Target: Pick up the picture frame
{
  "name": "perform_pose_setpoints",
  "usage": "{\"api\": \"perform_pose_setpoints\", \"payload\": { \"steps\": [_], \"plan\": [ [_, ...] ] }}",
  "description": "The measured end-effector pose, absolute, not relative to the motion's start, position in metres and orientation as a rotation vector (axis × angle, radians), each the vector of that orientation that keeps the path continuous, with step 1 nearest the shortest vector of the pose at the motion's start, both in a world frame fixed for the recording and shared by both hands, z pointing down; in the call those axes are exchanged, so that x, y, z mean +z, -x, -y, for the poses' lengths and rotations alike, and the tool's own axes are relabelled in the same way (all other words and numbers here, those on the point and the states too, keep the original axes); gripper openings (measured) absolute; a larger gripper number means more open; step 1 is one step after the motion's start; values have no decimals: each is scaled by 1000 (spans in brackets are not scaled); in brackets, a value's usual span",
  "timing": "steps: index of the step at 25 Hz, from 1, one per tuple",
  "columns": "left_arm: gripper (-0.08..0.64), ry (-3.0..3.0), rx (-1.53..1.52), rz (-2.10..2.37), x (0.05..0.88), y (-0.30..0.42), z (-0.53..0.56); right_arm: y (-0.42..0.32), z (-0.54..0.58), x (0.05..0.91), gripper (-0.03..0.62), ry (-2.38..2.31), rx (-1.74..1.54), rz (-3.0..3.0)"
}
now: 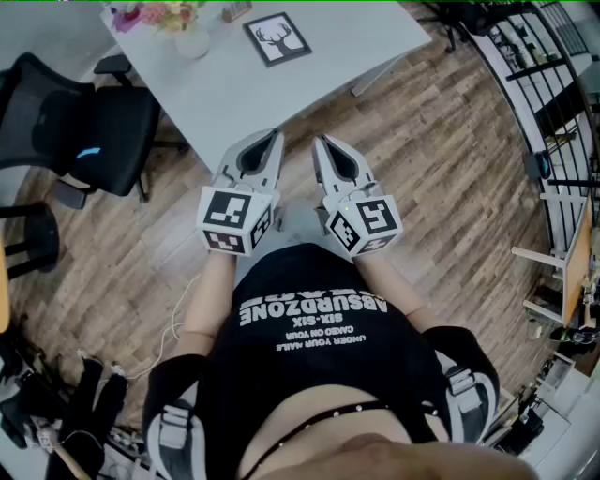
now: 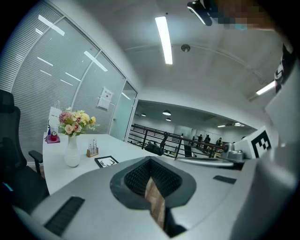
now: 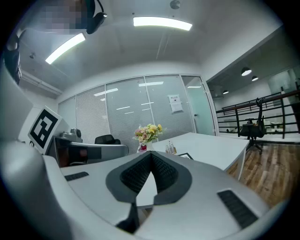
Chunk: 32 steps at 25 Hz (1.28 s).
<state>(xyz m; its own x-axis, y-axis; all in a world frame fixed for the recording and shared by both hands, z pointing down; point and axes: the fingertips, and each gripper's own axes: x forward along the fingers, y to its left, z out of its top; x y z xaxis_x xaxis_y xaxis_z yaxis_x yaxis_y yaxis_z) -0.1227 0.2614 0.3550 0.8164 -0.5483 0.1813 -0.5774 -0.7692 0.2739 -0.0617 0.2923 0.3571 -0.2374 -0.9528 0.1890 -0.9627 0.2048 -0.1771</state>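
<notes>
White surface (image 1: 281, 89) lies ahead of both tools. Frame (image 1: 277, 38), black-edged with a deer print, lies flat on it, well beyond the tips and apart from them.

Left tool (image 1: 274, 134): jaws together at the tips, nothing held. Only floor (image 1: 441, 159) shows through the slot behind the tips.
Right tool (image 1: 319, 139): same, tips closed and empty. The two are held side by side near the body, pointing at the surface's near corner.

Step, as judged: reach not yet made, grasp not started.

Next move likely calls for:
- carrying one tool forward over the surface to the frame;
- opening its jaws before arrival;
- coming in low, since a flat frame offers only its rim to pinch.

Hard to make out:
- Vase (image 1: 178, 23) with flowers, left of the frame as seen past the tips, is cut by the head view's top edge.
- Small holder (image 2: 92, 151) between vase and frame is too small to identify.
- Frame's thickness cannot be told, nor whether it has a back stand.
- From the right tool's own view the frame is a mere sliver.
</notes>
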Motion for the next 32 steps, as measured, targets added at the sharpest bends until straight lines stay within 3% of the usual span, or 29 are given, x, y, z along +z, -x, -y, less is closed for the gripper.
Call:
{"api": "perform_pose_setpoints", "payload": {
  "steps": [14, 32],
  "plan": [
    [15, -2678, 161, 867, 361, 110, -231, 49, -266, 362, 16, -1921, 387, 2415],
    [15, -2568, 300, 1036, 391, 51, -86, -32, -110, 382, 17, -1771, 482, 2445]
  ]
}}
